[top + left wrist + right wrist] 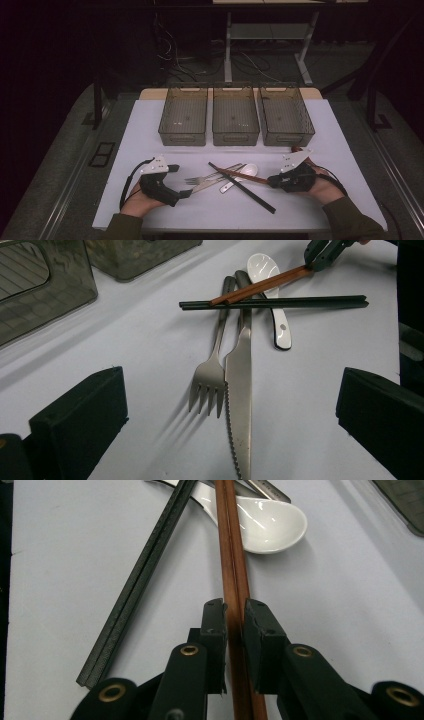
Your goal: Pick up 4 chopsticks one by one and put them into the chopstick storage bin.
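Here, right tool [235, 617] clamping brown chopsticks [231, 545], their near ends cut off.

The knife [239, 390] blade runs off the bottom edge of the left gripper view; the brown chopsticks [232, 550] cover part of the white spoon [270, 525].

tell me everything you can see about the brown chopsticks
The brown chopsticks are a pair of slim, reddish-brown sticks, wood by the look, lying side by side. The right gripper is shut on them near one end. From there they slant across the white spoon, and their far tips rest over the black chopsticks and the handles of the fork and knife. They sit mid-table, in front of the three bins.
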